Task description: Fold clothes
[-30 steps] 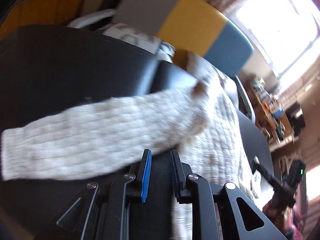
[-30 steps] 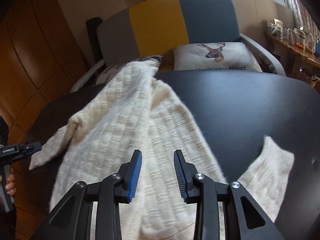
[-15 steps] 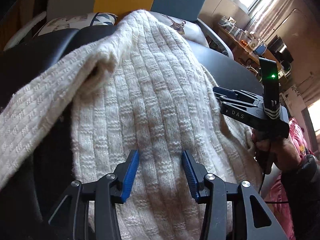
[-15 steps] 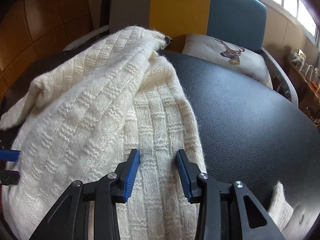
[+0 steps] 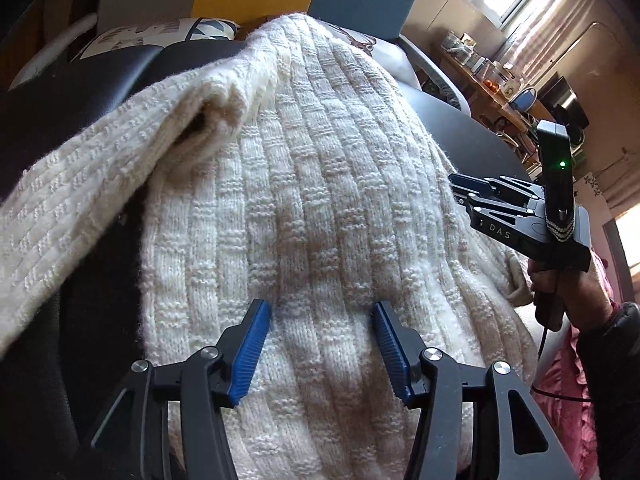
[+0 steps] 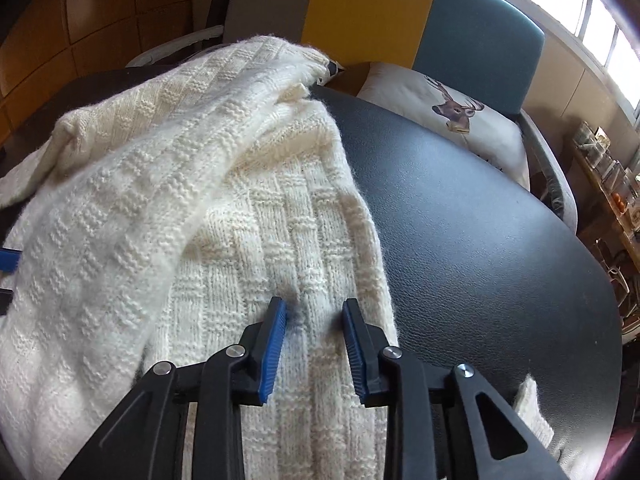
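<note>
In the left wrist view, the left gripper (image 5: 322, 312) hangs with jaws spread wide over a cream sweater (image 5: 320, 184) filling the frame's middle; the right gripper (image 5: 460, 188) shows at right.

In the right wrist view, the right gripper (image 6: 314, 308) is parted over the sweater (image 6: 160, 208), lying left on a black table (image 6: 480, 240).

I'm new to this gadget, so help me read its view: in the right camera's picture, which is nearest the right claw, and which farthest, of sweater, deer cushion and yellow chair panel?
1. Sweater, directly under the right gripper.
2. Deer cushion, beyond the table, right.
3. Yellow chair panel, behind, centre.
</note>
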